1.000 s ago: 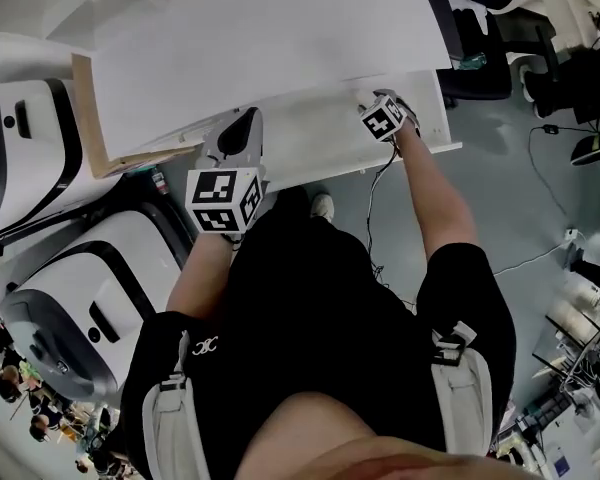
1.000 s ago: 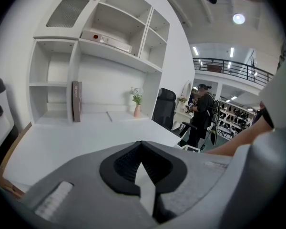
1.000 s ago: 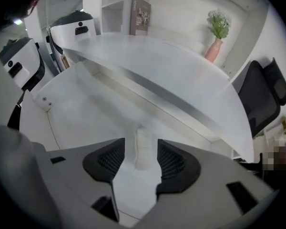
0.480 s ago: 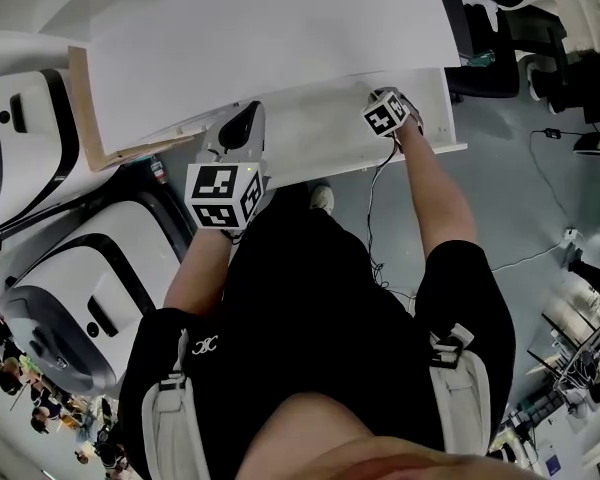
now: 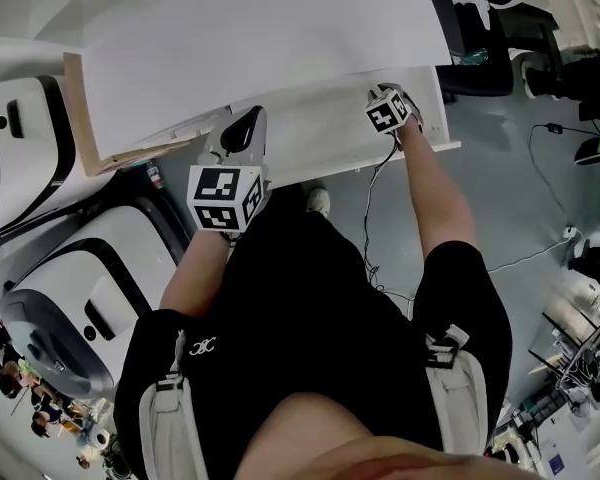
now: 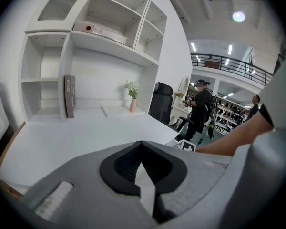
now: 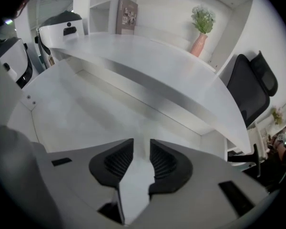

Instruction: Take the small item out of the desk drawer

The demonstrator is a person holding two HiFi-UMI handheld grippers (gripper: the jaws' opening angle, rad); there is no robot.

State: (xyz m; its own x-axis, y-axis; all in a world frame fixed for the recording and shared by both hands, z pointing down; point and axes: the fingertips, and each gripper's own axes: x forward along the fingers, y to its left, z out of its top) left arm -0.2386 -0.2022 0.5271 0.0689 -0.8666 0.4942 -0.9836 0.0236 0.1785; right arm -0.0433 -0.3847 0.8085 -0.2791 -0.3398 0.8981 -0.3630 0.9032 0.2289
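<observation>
Since the earlier frames the right gripper (image 7: 141, 148) has edged a little deeper into the right end of the drawer (image 5: 310, 133). The left gripper (image 6: 142, 147) has scarcely shifted. The right jaws are closing and now stand narrow. The gap between the pads shows only the white of the drawer floor, so we can confirm nothing gripped there.

We cannot make out the small item in any view. We judge it lies at the drawer's right end, beneath that gripper, since the tool is lowered there with its jaws drawing in.

The left jaws are together and hold nothing. That gripper hangs above the drawer's left front, apparently parked clear of the work.

The desk top (image 5: 260, 38) overhangs the rear of the drawer, so withdrawal should come up and toward the person. A cable (image 5: 375, 198) hangs below the drawer front. An office chair (image 7: 250, 92) stands off to the right, and a vase (image 7: 199, 43) and a book (image 7: 126, 15) sit on the shelving behind. None of these obstructs.
</observation>
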